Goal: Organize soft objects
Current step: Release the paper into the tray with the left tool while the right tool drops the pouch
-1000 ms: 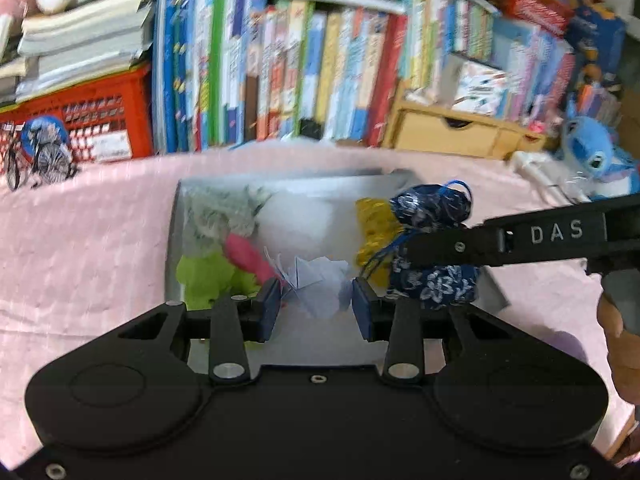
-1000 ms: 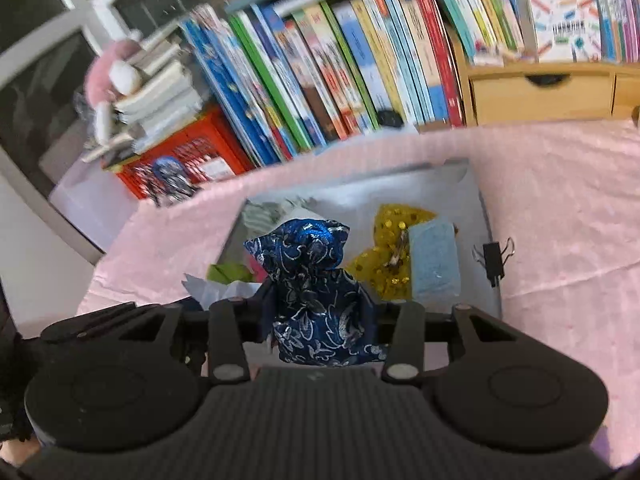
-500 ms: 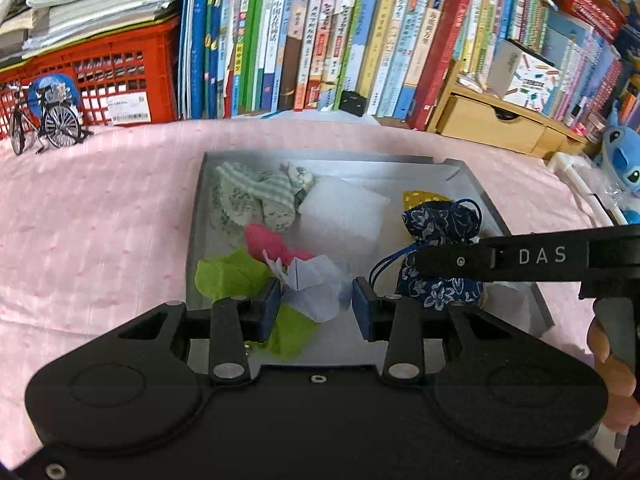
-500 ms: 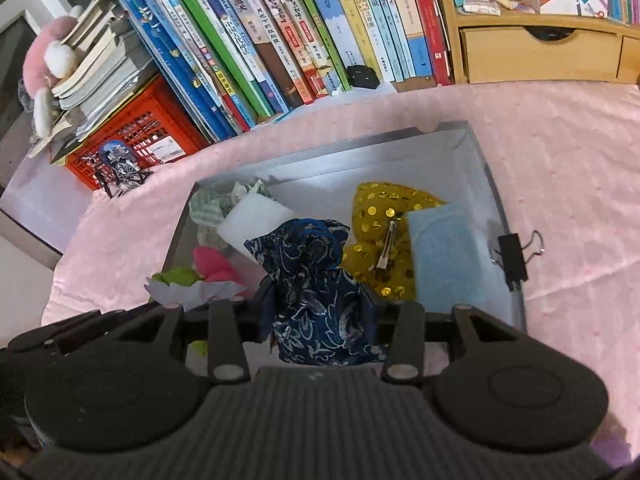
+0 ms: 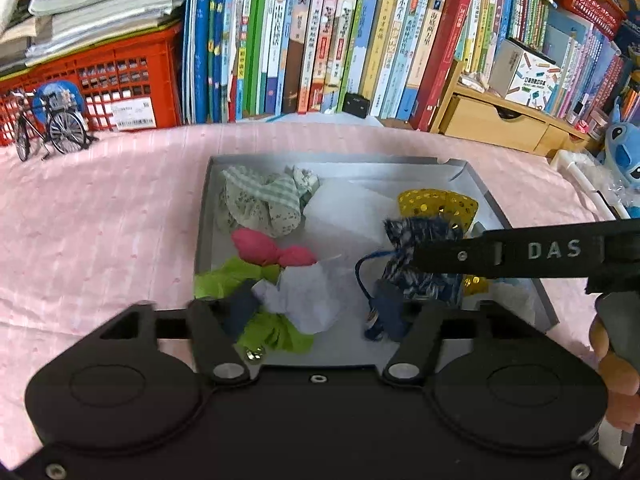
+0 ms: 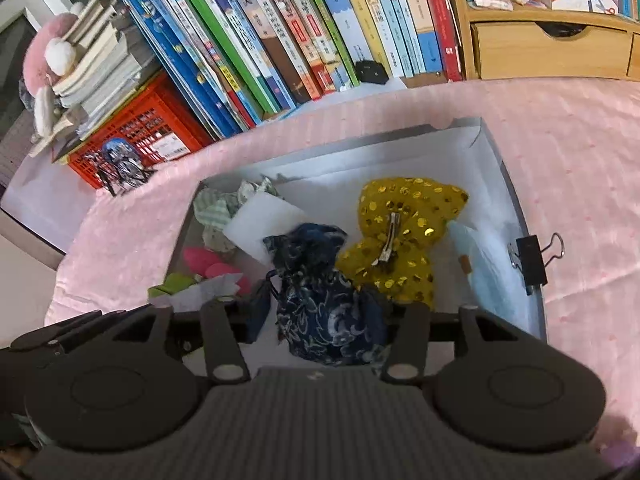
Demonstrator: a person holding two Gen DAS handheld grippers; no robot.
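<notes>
Currently, your left hand-held gripper [image 5: 314, 312] stands over the near left part of the shallow grey cardboard tray [image 5: 202, 216] on the pink-clothed desk [image 5: 100, 208]. Its jaws have just been opening, and the crumpled pale lilac paper flower [image 5: 304, 300] lies loose between them on the tray floor, beside a lime green fabric piece [image 5: 224, 280] and a pink fabric roll [image 5: 272, 250]. A green-checked cloth bundle [image 5: 260, 200] lies at the tray's far left.

To the right, your right hand-held gripper [image 6: 322, 316] has likewise just been opening its jaws. The dark blue floral drawstring pouch [image 6: 324, 304] sits between them in the tray, released, with a visible gap at the left pad. Just beside it lies a yellow sequinned bow [image 6: 400, 248], then a pale blue cloth [image 6: 484, 272]. A black binder clip [image 6: 532, 260] grips the tray's right wall.
</notes>
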